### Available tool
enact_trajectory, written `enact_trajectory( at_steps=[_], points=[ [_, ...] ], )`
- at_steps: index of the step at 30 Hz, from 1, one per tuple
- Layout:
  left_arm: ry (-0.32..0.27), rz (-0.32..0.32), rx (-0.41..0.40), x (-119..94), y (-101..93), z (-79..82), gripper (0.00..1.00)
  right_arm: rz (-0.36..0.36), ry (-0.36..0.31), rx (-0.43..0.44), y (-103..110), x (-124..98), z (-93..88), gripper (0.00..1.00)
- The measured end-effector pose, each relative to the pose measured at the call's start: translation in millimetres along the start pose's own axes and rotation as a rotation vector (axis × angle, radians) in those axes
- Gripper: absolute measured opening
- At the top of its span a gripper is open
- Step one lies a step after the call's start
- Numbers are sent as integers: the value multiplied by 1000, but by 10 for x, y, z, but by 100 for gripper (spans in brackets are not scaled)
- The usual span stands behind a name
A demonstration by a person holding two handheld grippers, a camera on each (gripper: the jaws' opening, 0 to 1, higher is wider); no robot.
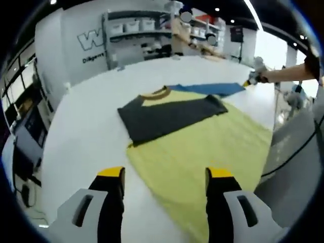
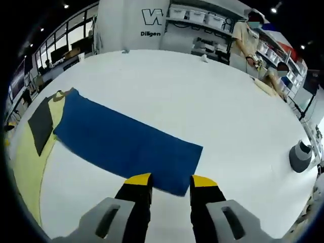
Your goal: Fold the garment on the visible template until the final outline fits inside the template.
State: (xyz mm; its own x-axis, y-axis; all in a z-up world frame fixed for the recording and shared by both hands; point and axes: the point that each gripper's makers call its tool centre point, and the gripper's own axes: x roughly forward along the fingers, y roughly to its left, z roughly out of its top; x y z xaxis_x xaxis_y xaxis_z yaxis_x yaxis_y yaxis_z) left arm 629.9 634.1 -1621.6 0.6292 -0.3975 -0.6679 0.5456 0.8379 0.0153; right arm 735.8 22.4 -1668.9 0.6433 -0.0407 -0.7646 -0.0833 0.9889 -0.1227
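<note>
The dark grey T-shirt with a mustard-yellow collar [image 1: 169, 115] lies flat on the white tabletop [image 1: 91, 131], spread over the far end of the pale yellow rectangular template sheet [image 1: 202, 152], its sleeves out to the sides so the first fold can start from an open shape. Beyond the T-shirt's collar, a long blue cloth [image 2: 126, 139] stretches away from it across the tabletop. The left gripper [image 1: 165, 174] hangs over the template's near edge, short of the T-shirt's hem, fingers spread and empty. The right gripper [image 2: 170, 181] hovers at the blue cloth's end farthest from the T-shirt, fingers apart, holding nothing.
</note>
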Motion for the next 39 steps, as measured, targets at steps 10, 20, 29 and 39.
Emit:
enact_trajectory(
  at_steps=[10, 20, 29, 39],
  points=[
    [12, 39, 1, -84, -1, -55, 56, -6, 16, 95, -69, 64, -90, 20],
    [51, 40, -4, -65, -19, -166, 53, 5, 31, 8, 4, 131, -82, 0],
    [43, 45, -26, -66, -16, -170, 52, 17, 20, -11, 55, -3, 61, 0],
    [13, 0, -64, -49, -84, -132, 56, 73, -95, -17, 229, -124, 631, 0]
  ],
)
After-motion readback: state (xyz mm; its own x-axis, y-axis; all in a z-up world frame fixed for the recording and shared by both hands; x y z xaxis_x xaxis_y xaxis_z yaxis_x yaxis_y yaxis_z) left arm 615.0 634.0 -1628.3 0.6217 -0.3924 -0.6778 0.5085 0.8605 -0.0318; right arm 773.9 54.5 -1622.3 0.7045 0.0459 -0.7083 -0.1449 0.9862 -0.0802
